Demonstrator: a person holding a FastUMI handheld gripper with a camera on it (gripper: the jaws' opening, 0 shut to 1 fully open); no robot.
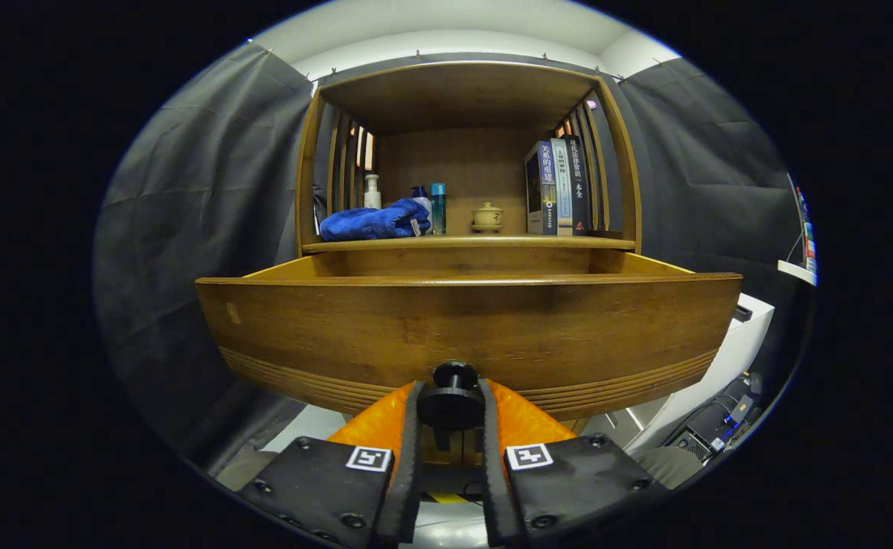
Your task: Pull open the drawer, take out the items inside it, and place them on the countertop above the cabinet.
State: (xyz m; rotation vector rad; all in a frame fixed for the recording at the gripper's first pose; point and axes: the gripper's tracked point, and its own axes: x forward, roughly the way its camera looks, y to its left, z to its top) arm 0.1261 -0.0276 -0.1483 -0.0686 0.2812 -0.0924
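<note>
Gripping the knob — gripper jaws clamped — drawer pulled out.

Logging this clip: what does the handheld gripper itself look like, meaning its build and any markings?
The gripper has two long, narrow fingers running forward side by side. Behind them sit two flat dark plates fastened with round screws, each carrying a small square black-and-white marker tag. A ribbed orange part flanks the fingers.

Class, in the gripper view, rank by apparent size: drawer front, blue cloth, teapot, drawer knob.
1. drawer front
2. blue cloth
3. drawer knob, between the gripper fingers; nearness inflates it
4. teapot
</note>
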